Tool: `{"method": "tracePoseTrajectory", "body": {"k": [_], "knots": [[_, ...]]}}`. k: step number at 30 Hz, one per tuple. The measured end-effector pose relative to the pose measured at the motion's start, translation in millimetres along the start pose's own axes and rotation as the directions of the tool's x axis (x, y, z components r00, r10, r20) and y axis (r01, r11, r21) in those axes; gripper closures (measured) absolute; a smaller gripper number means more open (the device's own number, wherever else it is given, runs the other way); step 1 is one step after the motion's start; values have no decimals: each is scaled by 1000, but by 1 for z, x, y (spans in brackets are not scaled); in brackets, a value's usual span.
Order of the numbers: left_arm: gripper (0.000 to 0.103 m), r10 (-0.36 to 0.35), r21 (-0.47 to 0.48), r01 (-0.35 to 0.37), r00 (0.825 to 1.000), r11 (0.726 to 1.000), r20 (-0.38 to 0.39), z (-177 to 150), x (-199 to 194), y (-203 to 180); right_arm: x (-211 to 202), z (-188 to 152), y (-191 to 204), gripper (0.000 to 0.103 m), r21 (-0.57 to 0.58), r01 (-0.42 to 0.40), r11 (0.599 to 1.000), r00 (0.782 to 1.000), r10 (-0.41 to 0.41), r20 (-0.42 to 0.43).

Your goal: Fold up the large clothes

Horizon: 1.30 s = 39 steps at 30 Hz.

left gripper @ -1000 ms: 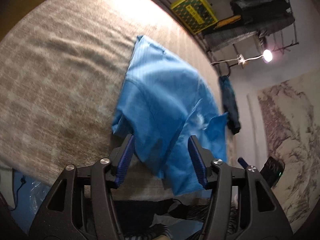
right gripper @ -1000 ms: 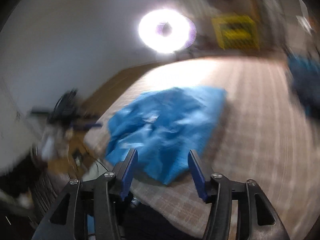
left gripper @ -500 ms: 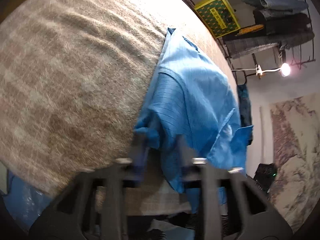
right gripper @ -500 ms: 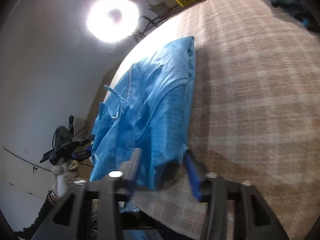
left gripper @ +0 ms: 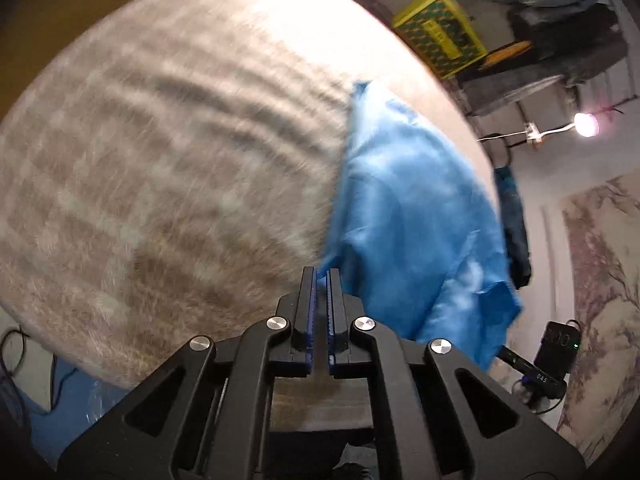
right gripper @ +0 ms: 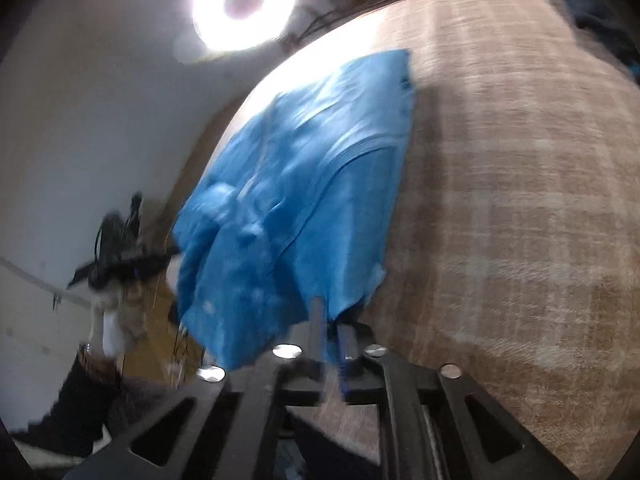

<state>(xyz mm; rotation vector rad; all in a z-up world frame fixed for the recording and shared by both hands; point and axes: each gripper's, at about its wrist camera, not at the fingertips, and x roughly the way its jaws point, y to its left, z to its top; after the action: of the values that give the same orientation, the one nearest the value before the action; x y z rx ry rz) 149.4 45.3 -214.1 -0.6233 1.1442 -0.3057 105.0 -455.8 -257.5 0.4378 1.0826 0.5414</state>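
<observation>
A bright blue garment (left gripper: 408,208) lies partly folded on a beige plaid blanket (left gripper: 160,160). My left gripper (left gripper: 321,270) meets its near left corner. The jaws are almost together and opening slightly, with the cloth's corner caught at the tips. In the right wrist view the same garment (right gripper: 304,184) rises from the blanket (right gripper: 520,200) towards my right gripper (right gripper: 330,312). Those jaws are narrow and opening a little, and the near hem runs between the pads. The picture is blurred there.
A yellow crate (left gripper: 440,36) and a rack of folded clothes (left gripper: 560,20) stand beyond the bed. A dark garment (left gripper: 514,220) hangs off its far side. A ring light (right gripper: 244,4) glares above. A person's hand (right gripper: 114,320) shows at the left.
Both grippers came down to the garment's near edge. Their jaws went from wide apart to nearly together on the cloth. The near hem now lifts off the blanket.
</observation>
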Motion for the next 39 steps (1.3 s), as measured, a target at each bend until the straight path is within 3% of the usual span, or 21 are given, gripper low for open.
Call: {"method": "tracePoseTrajectory", "body": {"k": [1, 2, 3, 5, 8, 13, 16, 20, 24, 26, 29, 32, 33, 36, 38, 39], "knots": [[75, -8, 4, 8, 1000, 1000, 8, 5, -4, -2, -7, 2, 3, 54, -16, -3, 1000, 1000, 3, 16], [54, -26, -5, 26, 999, 1000, 21, 10, -7, -4, -17, 6, 5, 52, -33, 5, 999, 998, -3, 60], [47, -53, -19, 54, 998, 998, 37, 17, -9, -6, -24, 11, 6, 52, -40, 1, 999, 996, 2, 91], [47, -96, -40, 97, 995, 995, 14, 31, -3, -10, -35, 26, -2, 52, -10, -28, 1000, 990, 29, 136], [47, -97, -64, 96, 995, 993, -16, 46, 11, -14, -36, 46, -16, 53, 36, -35, 999, 986, 28, 163], [47, -72, -30, 71, 996, 997, -45, 65, 23, -27, -23, 68, -31, 53, 59, -35, 998, 991, 27, 130], [47, -104, -29, 103, 994, 994, -33, 64, 8, -19, -11, 75, -36, 54, 76, -60, 995, 993, 52, 110], [47, -96, -44, 97, 995, 994, 25, 58, -21, 2, 0, 82, -31, 91, 49, -44, 998, 996, 40, 74], [47, -135, -102, 145, 986, 984, 95, 70, -33, 11, 8, 84, -29, 97, 3, 33, 999, 997, -33, 66], [46, -121, -100, 127, 990, 987, 70, 76, -21, 9, 8, 85, -28, 98, 1, 31, 1000, 997, -31, 73], [47, -131, -70, 128, 991, 989, -33, 76, 20, 0, 6, 84, -30, 98, 10, 20, 1000, 996, -20, 83], [94, -52, 10, 54, 989, 999, -139, 57, 52, -6, -2, 82, -33, 98, 12, 16, 1000, 996, -17, 91], [94, 19, 69, -8, 985, 998, -172, 46, 62, -8, -5, 80, -36, 98, 16, 14, 1000, 995, -15, 94], [94, 39, 96, -25, 989, 995, -144, 43, 56, -7, -10, 75, -45, 87, 36, -18, 999, 996, 15, 83], [93, 22, 72, -15, 996, 997, -92, 49, 42, -4, -11, 75, -49, 60, 53, -58, 997, 996, 55, 71], [91, 4, 55, 0, 997, 998, -80, 52, 37, -3, -13, 75, -51, 57, 63, -83, 995, 994, 78, 74]]}}
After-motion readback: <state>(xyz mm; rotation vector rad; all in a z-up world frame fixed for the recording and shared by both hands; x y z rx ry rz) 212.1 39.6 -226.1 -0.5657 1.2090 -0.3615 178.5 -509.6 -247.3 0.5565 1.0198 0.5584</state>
